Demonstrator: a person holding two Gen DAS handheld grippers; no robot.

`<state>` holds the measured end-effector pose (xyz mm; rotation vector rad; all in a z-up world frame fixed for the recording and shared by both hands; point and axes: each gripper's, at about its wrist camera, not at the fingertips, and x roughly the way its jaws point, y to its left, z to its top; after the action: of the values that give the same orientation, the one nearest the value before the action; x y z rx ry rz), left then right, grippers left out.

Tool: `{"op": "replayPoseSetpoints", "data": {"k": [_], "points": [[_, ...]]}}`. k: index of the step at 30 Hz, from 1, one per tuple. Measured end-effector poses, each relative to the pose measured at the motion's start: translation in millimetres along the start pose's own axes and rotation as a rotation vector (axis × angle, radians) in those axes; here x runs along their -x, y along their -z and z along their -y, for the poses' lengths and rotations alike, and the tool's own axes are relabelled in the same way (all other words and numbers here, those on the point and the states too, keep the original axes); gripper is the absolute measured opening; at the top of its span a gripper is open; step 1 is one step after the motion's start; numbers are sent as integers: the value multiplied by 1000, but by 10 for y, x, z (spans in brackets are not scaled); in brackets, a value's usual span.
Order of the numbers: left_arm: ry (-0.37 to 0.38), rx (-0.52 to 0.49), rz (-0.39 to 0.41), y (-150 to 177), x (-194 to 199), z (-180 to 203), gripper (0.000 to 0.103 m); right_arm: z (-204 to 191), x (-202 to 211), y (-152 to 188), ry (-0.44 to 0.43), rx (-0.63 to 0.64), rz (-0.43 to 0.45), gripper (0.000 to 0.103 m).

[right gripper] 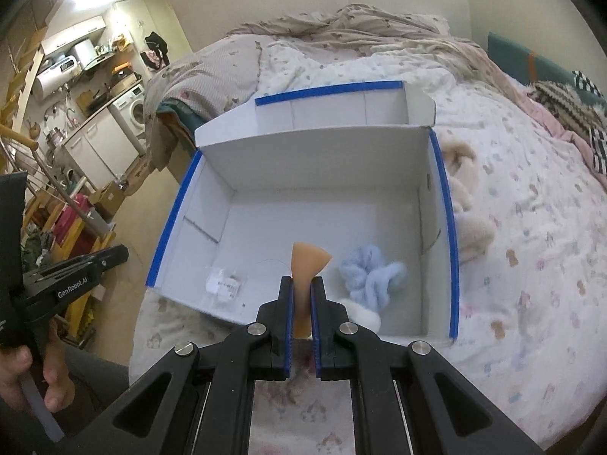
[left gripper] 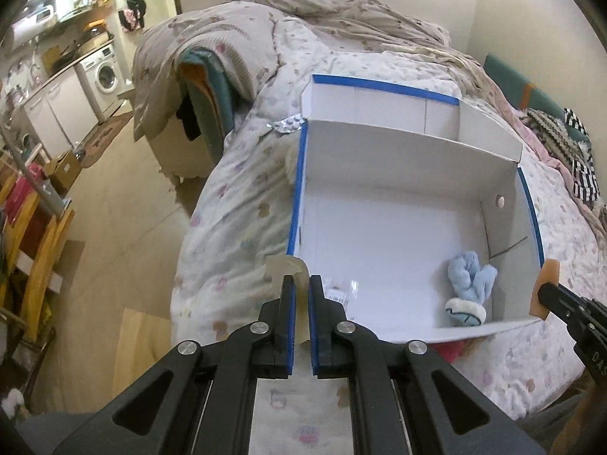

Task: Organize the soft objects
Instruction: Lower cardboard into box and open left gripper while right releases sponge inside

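we see our left gripper (left gripper: 301, 284) pinching a pale cream soft piece (left gripper: 287, 268) between its fingers, just outside the near left corner of the white box (left gripper: 398, 167). our right gripper (right gripper: 302, 287) is squeezing a tan soft piece (right gripper: 309, 261); it sticks up past the fingertips, over the near edge of the box. a fluffy blue mitten (right gripper: 370, 275) lies inside the box on the floor, near the right wall. the box sits on the bed cover (right gripper: 531, 227). a cream fluffy thing (right gripper: 468, 204) lies just beside the box's right wall.
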<state>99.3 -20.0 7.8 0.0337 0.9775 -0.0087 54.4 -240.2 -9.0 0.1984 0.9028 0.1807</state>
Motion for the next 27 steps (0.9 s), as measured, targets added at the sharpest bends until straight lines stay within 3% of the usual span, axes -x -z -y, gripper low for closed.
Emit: {"op": "replayPoseSetpoints", "data": {"k": [12, 19, 27], "points": [[60, -73, -70, -294, -492, 278, 7, 179, -523, -401, 36, 6, -46, 10], [59, -102, -49, -288, -783, 410, 7, 312, -843, -310, 19, -34, -102, 10], [72, -76, -99, -210, -1048, 441, 8, 234, -1142, -163, 25, 0, -192, 10]]}}
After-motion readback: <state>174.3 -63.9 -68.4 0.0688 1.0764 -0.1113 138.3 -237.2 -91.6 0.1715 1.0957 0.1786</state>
